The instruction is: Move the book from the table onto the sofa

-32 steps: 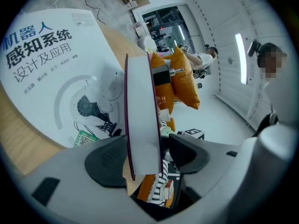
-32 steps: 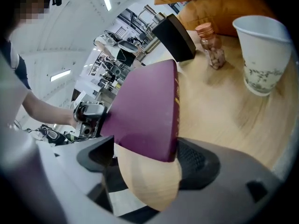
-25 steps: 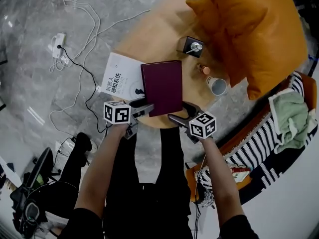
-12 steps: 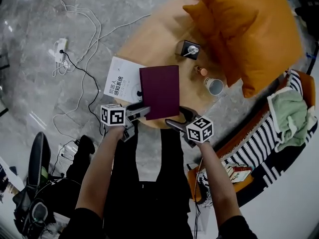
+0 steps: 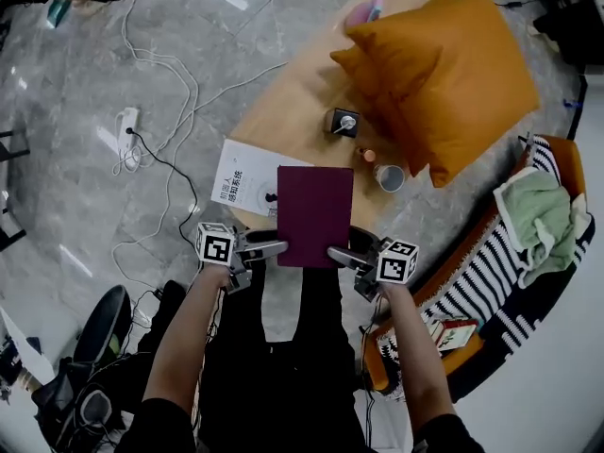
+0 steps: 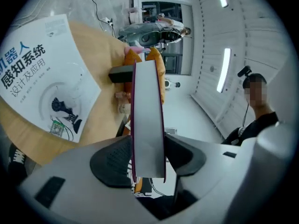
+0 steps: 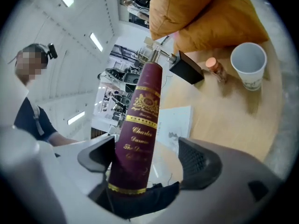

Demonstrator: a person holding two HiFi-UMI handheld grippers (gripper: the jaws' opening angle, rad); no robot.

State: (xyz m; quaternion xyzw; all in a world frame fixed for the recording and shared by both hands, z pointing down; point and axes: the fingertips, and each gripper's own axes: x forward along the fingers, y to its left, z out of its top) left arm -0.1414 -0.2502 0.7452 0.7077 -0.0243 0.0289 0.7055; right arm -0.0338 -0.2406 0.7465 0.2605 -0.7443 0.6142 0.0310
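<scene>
Left tongs [image 6: 148, 158] pinch the page edge of the maroon book [image 5: 314, 213]; right tongs [image 7: 147, 158] stand spread about its spine, one pad touching, the other clear; the book is held over the bench's [image 5: 283, 125] near edge; beyond lie a white book [image 5: 243, 179], a cup [image 5: 388, 177] and an orange cushion [image 5: 444, 74].

the maroon book [image 5: 314, 215] has risen, seemingly clear of the table [image 5: 288, 111].

Glossy grey marble floor [image 5: 57, 159]
</scene>
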